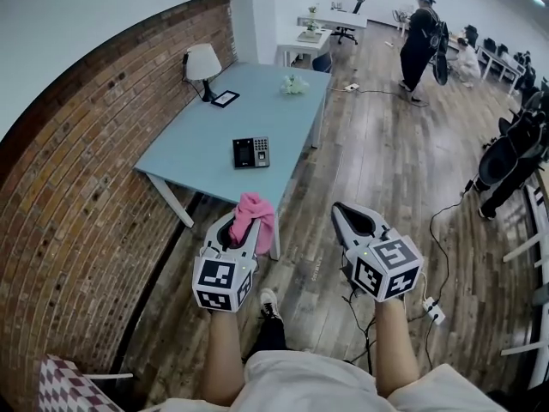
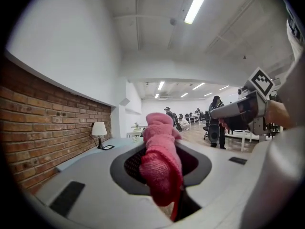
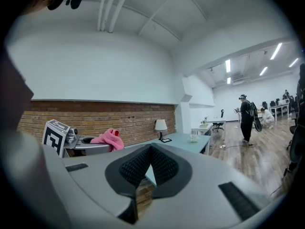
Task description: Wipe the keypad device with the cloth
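The black keypad device (image 1: pixel 250 152) lies flat on the light blue table (image 1: pixel 206 140), near its front end. My left gripper (image 1: pixel 243 221) is shut on a pink cloth (image 1: pixel 254 216), which bunches out above the jaws (image 2: pixel 159 161). It hovers over the floor just short of the table's front edge. My right gripper (image 1: pixel 348 219) is shut with nothing in it, held to the right of the left one, also short of the table. In the right gripper view the pink cloth (image 3: pixel 107 139) shows at left.
A white lamp (image 1: pixel 202 63) and a small black frame (image 1: pixel 225 98) stand at the table's far left; a small pale object (image 1: pixel 294 84) sits at its far end. A brick wall (image 1: pixel 77 187) runs along the left. Cables and a power strip (image 1: pixel 432 311) lie on the wooden floor. A person (image 1: pixel 420 41) stands far off.
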`<state>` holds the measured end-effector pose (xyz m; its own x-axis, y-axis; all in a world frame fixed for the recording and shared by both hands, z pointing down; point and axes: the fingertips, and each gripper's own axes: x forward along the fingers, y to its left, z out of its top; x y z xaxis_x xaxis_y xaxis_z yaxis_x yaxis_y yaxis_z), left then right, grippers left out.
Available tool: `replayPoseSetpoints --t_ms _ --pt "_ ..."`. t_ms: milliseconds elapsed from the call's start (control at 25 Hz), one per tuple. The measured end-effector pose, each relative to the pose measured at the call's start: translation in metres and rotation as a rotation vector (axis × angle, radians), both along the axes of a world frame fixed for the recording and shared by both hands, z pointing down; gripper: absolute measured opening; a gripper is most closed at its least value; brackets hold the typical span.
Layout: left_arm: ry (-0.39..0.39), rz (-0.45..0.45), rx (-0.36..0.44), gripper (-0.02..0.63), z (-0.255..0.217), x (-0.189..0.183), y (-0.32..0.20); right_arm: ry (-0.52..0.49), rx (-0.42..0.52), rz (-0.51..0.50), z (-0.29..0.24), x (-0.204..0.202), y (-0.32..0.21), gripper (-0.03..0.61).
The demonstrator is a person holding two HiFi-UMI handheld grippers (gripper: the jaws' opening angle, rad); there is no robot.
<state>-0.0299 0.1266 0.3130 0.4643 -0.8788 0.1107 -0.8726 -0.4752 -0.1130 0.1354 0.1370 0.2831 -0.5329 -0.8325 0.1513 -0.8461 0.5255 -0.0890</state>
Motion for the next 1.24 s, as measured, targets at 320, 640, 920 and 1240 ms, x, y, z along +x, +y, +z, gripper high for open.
replayPoseSetpoints --t_ms 320,640,920,1240 --pt "-0.029 -0.019 0.027 0.141 -0.01 0.001 0.059 0.039 0.018 -0.025 -0.007 0.0 0.054 0.012" --pt "-0.016 -0.016 0.076 0.141 -0.033 0.002 0.085 0.081 0.037 -0.013 -0.014 0.002 0.074 0.012" --pt "-0.024 0.01 0.056 0.141 -0.019 0.014 0.085 0.093 0.014 0.009 -0.005 0.008 0.077 0.012" --pt "-0.018 0.025 0.06 0.141 -0.022 0.019 0.072 0.11 -0.011 0.028 0.003 0.012 0.062 0.012"
